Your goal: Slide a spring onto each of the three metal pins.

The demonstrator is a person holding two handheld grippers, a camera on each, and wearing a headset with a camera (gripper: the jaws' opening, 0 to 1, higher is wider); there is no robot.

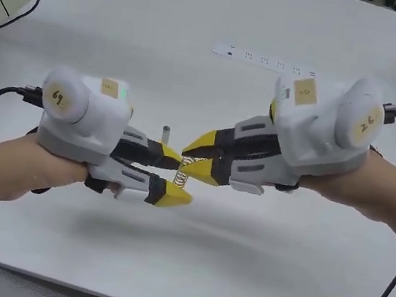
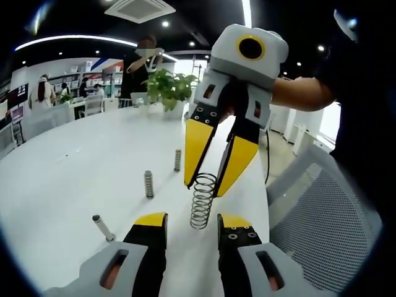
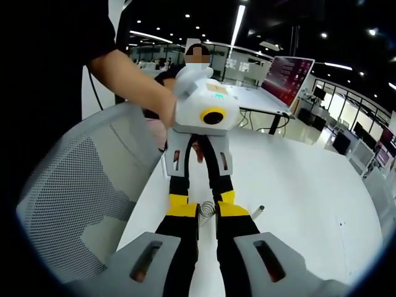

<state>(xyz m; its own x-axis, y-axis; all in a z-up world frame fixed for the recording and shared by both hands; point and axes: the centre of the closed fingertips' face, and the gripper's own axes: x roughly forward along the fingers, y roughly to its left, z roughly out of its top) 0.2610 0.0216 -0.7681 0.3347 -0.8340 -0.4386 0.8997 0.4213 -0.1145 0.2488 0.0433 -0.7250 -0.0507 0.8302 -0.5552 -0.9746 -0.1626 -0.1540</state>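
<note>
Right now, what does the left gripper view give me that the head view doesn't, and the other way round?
Left gripper view adds: two pins already wearing springs, a potted plant and a mesh chair.
Head view adds: the power strip lying beyond the grippers.
Shared: the right gripper pinching the spring by its top, the left gripper with fingers open either side of its lower end, and one bare pin.
</note>
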